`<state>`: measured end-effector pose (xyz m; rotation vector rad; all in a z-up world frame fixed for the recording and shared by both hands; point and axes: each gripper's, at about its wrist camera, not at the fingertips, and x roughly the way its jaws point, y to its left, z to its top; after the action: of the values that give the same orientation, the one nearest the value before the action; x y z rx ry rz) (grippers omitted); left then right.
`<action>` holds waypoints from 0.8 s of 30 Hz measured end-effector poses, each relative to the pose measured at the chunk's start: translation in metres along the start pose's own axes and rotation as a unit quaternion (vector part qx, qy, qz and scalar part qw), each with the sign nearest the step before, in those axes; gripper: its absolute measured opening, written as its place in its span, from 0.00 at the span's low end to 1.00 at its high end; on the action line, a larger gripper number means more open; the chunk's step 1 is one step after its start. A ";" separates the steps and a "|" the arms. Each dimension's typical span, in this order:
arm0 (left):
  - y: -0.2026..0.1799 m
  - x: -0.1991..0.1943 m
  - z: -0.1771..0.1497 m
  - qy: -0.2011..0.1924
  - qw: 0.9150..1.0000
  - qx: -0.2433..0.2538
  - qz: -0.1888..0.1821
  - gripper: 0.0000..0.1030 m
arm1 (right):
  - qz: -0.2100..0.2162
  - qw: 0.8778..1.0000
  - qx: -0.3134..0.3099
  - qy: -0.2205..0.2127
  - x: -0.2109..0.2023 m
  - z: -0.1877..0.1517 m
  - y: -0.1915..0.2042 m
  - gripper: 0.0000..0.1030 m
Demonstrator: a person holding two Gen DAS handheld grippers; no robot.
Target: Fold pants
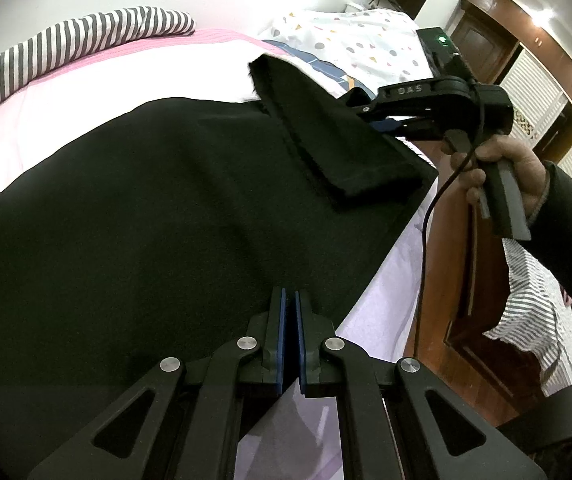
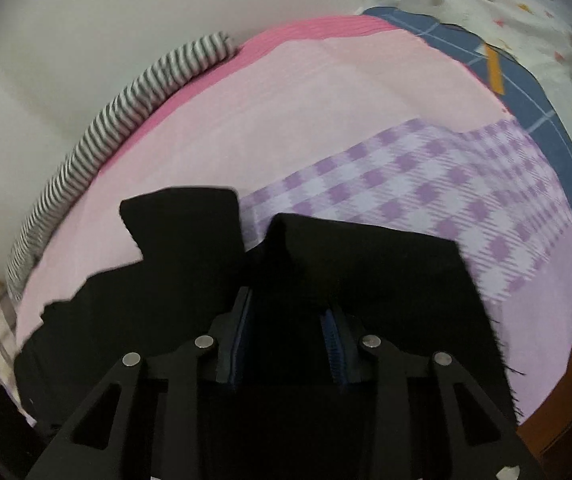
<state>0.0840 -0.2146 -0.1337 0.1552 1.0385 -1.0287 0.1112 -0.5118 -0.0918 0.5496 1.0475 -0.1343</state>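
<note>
Black pants (image 1: 166, 200) lie spread over the bed. My left gripper (image 1: 289, 296) is at their near edge, pads together with the cloth's edge pinched between them. One pant leg (image 1: 325, 132) is folded back over the rest, its far end raised. At that leg's right edge is my right gripper (image 1: 377, 120), held by a person's hand (image 1: 501, 168). In the right wrist view the right gripper (image 2: 287, 308) has a thick fold of the black pants (image 2: 385, 272) filling the gap between its blue pads (image 2: 333, 344). A second black leg end (image 2: 182, 220) lies to the left on the pink sheet.
The bed carries a pink sheet (image 2: 286, 112) and a lavender checked cover (image 2: 425, 184). A grey-striped roll (image 1: 66, 48) runs along the wall side. A dotted white pillow (image 1: 357, 40) lies at the head. The wooden bed side (image 1: 465, 260) drops off at the right.
</note>
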 end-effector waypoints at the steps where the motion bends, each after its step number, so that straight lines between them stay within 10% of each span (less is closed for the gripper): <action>1: 0.000 0.000 0.000 -0.001 1.000 0.000 -0.001 0.06 | 0.009 1.000 0.001 0.000 0.003 0.003 0.001 0.32; 14: 0.001 0.000 -0.002 -0.002 1.000 0.001 -0.001 0.06 | 0.077 0.982 0.157 -0.077 0.009 0.067 -0.040 0.32; 24: 0.001 0.000 -0.002 -0.006 1.000 0.003 -0.003 0.06 | 0.112 0.982 0.152 0.008 0.013 0.017 -0.038 0.28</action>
<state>0.0837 -0.2127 -0.1353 0.1507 1.0266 -1.0368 0.1175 -0.5511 -0.1098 0.9431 0.9789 -0.0924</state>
